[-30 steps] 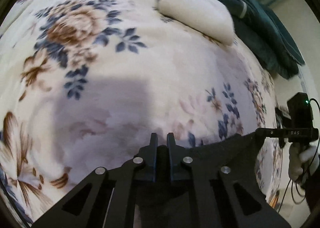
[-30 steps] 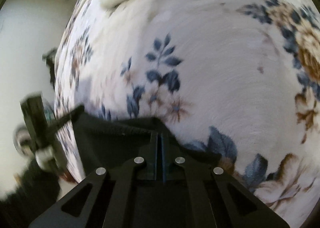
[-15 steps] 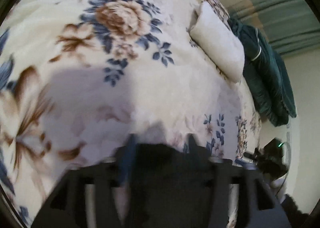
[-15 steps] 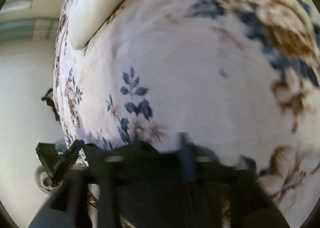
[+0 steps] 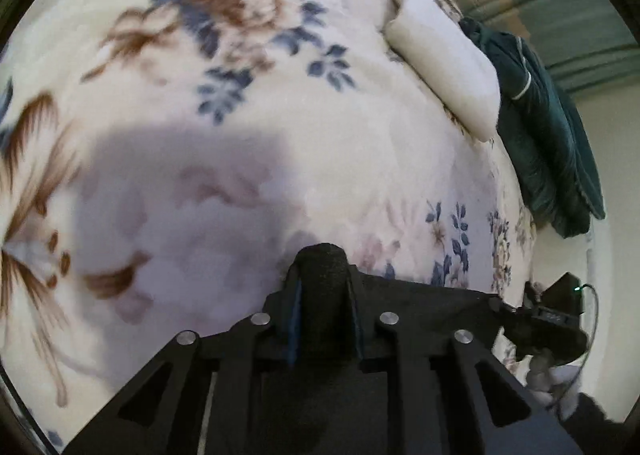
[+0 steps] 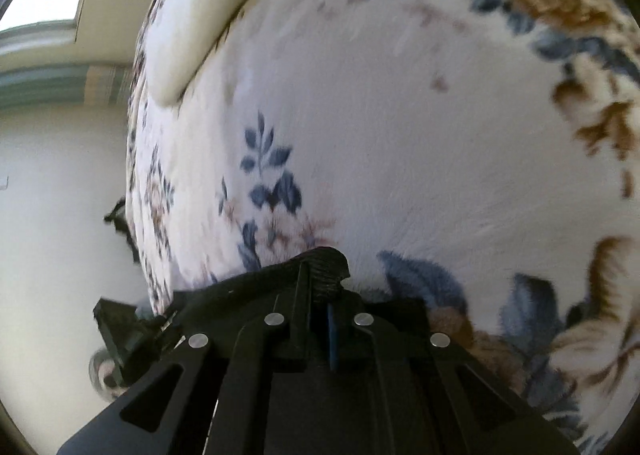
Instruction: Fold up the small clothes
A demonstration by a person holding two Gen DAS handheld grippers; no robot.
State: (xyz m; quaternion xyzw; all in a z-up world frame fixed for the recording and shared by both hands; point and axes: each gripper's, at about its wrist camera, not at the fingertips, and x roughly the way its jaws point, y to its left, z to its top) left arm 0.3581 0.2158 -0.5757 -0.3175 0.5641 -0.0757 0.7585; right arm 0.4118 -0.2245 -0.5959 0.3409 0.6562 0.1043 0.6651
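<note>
Now we have regrasped: our left gripper (image 5: pixel 322 287) is closing on a bunched fold of the black knit garment (image 5: pixel 424 307), our right gripper (image 6: pixel 318 291) clenched on its far edge, low in both frames, ready to fold.

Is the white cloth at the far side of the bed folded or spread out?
Folded: the white cloth lies as a compact thick bundle on the floral blanket.

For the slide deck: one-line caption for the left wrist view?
Left tongs closing on a bunched fold of black garment over a floral blanket.
</note>
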